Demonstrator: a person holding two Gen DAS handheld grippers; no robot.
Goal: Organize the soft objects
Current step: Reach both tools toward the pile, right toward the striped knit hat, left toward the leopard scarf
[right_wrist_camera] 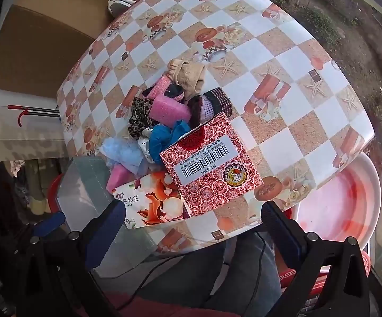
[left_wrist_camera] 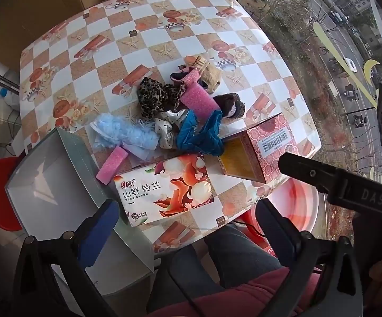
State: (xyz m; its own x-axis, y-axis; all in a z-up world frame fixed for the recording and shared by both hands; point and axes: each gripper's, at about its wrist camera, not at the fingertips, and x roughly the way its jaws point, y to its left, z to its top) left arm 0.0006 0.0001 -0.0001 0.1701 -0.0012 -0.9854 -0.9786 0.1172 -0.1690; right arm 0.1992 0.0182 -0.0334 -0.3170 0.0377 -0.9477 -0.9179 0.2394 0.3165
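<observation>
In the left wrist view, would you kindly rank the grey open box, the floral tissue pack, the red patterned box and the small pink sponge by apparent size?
1. grey open box
2. floral tissue pack
3. red patterned box, though it sits farther from the camera, so second and third are unsure
4. small pink sponge

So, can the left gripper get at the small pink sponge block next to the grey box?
Probably yes: the left gripper is open, and the small pink sponge block lies uncovered beside the grey box.

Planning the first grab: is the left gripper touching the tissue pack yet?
Apart. In the left wrist view, the left gripper is open and held off the table's near edge, short of the tissue pack.
</observation>
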